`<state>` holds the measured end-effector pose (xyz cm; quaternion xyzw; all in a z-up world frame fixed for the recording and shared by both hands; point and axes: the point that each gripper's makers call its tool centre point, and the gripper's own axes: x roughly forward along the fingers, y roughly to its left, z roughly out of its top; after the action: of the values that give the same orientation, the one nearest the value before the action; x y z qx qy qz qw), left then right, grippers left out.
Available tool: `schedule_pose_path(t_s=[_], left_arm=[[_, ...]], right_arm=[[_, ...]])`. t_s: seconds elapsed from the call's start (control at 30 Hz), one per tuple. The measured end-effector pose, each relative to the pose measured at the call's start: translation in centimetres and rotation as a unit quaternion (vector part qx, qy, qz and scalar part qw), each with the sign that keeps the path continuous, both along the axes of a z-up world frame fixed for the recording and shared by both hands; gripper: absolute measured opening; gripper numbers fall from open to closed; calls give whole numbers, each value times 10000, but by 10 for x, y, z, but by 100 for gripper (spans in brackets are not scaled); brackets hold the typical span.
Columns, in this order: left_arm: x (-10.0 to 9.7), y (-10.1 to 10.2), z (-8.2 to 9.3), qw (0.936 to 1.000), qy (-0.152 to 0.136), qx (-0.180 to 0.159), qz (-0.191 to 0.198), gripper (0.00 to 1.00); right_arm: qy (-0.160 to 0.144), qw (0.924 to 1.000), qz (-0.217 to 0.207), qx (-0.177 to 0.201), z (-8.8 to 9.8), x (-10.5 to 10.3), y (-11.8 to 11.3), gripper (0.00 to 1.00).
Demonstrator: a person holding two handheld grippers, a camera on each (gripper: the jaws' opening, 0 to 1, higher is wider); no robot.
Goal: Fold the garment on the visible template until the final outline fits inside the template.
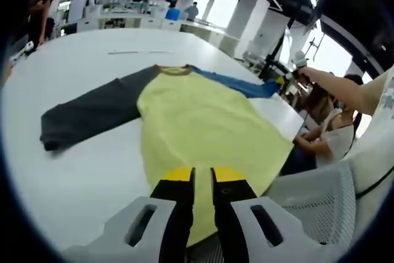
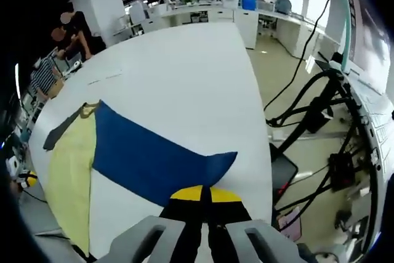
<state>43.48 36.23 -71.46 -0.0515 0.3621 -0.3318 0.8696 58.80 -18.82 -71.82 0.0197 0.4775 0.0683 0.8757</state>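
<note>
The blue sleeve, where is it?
In the right gripper view the blue sleeve lies flat on the white table, running from the yellow body to the right gripper, whose jaws pinch its cuff.

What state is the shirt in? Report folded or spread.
Spread: the shirt lies flat on the table, grey sleeve and blue sleeve stretched outward.

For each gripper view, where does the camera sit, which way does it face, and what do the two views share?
Left gripper view: rides the left gripper, at the shirt's hem, looking up the yellow body to the collar; grey sleeve to one side, the person's arm reaching to the blue sleeve.
Right gripper view: rides the right gripper, at the blue sleeve's cuff, looking along the sleeve across the table.
Shared: shirt, blue sleeve, white table.
</note>
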Motion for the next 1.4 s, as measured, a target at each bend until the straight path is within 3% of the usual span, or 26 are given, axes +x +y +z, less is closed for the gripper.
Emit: schedule_pose_path(t_s=[1.4], left_arm=[[-12,29,3,9996,-128,-263,35,7]], right_arm=[[2,9965,719,415,-3,20,127,0]])
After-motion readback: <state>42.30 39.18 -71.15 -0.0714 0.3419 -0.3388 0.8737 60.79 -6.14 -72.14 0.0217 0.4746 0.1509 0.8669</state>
